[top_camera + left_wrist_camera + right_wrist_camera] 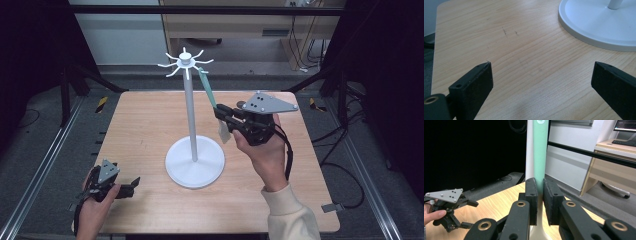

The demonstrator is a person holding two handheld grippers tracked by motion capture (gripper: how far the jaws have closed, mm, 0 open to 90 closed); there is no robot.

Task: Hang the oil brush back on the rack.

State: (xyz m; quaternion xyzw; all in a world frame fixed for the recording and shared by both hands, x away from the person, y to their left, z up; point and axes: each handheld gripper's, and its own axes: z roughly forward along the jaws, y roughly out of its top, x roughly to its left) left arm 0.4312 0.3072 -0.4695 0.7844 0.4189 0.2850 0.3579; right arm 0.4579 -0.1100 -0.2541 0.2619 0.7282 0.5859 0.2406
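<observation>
A white hanging stand point(190, 110) with a round base point(195, 161) and a ring of hooks point(185, 61) at its top stands mid-table. A utensil with a teal handle point(206, 85) and a cream lower end slants down from a hook on the right side of the ring. My right gripper point(218, 111) is shut on that handle partway down. In the right gripper view the jaws point(540, 187) clamp the teal handle point(540, 152), with the stand's pole point(529, 152) just behind. My left gripper point(134, 186) rests open near the table's front left corner, holding nothing point(541, 77).
The wooden table point(150, 115) has rounded corners and metal rails along both sides. The stand's base point(596, 25) lies ahead and to the right of the left gripper's jaws. A desk and cables are beyond the far edge.
</observation>
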